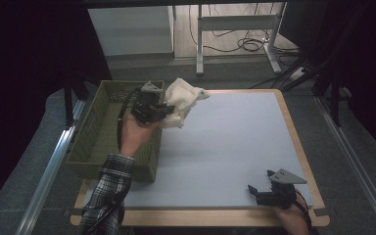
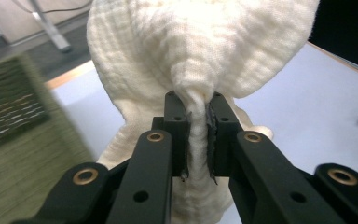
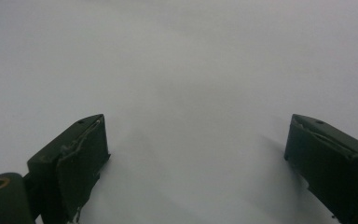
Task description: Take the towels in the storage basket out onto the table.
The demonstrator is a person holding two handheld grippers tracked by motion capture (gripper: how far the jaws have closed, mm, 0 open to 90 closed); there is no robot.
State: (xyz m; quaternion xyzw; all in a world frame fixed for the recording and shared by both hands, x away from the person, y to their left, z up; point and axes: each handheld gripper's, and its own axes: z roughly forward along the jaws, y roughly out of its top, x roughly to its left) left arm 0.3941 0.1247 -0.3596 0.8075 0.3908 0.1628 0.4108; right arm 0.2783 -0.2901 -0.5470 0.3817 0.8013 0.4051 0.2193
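A cream cloth (image 1: 182,102) hangs bunched in the air at the table's far left, beside the olive basket (image 1: 94,128). My left gripper (image 1: 168,110) is shut on the cloth; in the left gripper view the jaws pinch a twisted fold of the cloth (image 2: 196,56) at my left gripper (image 2: 197,126). My right gripper (image 1: 252,190) rests near the table's front right corner, open, with nothing between its jaws. The right gripper view looks past my right gripper (image 3: 196,154) at bare blue-grey mat.
The olive woven basket stands at the table's left edge, under my left forearm. A blue-grey mat (image 1: 225,147) covers the wooden table (image 1: 303,147). Beyond the far edge stand table legs (image 1: 199,39) and floor cables (image 1: 247,44).
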